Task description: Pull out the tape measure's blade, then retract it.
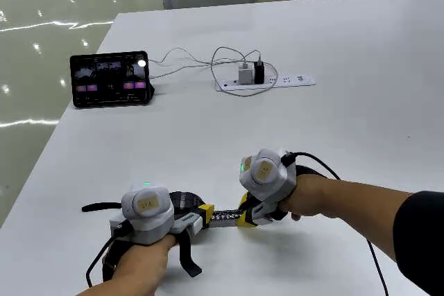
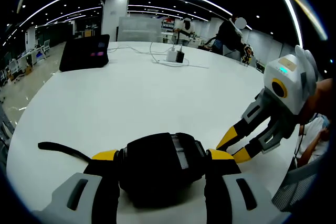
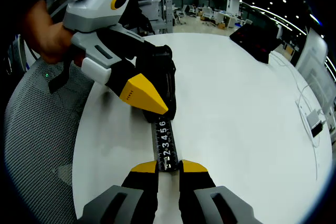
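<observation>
Near the front edge of the white table (image 1: 229, 136), the black tape measure (image 2: 160, 169) has its case clamped between the yellow-tipped jaws of the left gripper (image 2: 164, 155), and its wrist strap (image 2: 60, 149) trails off to one side. A short length of blade (image 3: 164, 142), with printed numbers showing, runs from the case to the right gripper (image 3: 168, 166), whose jaws pinch the blade's end. Both grippers sit low over the tabletop, facing each other. Farther back stand a propped tablet (image 1: 111, 78) and a power strip (image 1: 291, 81) with two chargers (image 1: 251, 73) and looping cables.
</observation>
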`<action>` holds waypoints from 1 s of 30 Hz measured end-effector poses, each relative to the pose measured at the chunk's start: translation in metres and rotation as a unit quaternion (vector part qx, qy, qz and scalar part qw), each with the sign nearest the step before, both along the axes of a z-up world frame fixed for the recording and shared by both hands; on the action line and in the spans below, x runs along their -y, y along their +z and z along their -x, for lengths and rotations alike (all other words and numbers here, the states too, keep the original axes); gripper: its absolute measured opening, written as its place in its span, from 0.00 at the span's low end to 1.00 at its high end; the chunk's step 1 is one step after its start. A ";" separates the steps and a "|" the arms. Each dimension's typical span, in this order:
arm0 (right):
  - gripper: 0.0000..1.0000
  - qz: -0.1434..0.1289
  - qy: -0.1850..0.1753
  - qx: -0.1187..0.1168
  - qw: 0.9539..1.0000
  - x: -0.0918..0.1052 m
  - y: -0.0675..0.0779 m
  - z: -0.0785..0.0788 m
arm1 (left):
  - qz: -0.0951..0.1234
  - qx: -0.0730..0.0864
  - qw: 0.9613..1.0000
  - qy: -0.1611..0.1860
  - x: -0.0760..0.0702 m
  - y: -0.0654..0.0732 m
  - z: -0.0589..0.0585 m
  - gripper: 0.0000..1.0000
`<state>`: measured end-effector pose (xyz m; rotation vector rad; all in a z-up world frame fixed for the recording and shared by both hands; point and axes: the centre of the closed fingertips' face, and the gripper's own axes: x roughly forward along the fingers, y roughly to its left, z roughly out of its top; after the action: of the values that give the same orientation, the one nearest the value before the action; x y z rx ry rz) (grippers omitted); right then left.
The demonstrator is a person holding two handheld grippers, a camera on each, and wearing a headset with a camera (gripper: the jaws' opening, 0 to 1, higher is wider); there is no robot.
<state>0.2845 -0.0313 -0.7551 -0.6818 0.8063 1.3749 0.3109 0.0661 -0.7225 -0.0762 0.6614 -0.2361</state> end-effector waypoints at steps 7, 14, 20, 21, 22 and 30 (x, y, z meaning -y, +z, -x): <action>0.11 -0.006 0.001 0.003 1.000 -0.007 0.000 -0.001 | 0.001 -0.001 1.000 -0.001 0.000 0.000 0.000 0.61; 0.11 -0.009 -0.003 -0.001 1.000 -0.011 -0.001 -0.001 | 0.002 -0.003 1.000 -0.002 0.001 0.000 0.000 0.61; 0.11 -0.013 -0.006 -0.005 1.000 -0.016 -0.001 -0.002 | 0.003 -0.003 1.000 -0.001 0.000 0.000 0.000 0.61; 0.11 -0.015 -0.006 -0.005 1.000 -0.016 -0.001 -0.002 | 0.003 -0.004 1.000 0.000 0.000 0.000 0.000 0.61; 0.11 -0.016 -0.007 -0.007 1.000 -0.017 -0.001 -0.002 | 0.003 -0.004 1.000 0.000 0.000 0.000 -0.001 0.61; 0.11 -0.019 -0.006 -0.003 1.000 -0.021 -0.001 -0.001 | 0.006 -0.006 1.000 0.000 0.000 0.000 0.000 0.61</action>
<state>0.2855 -0.0108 -0.7563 -0.6427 0.7862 1.3798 0.3106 0.0658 -0.7227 -0.0886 0.6724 -0.2394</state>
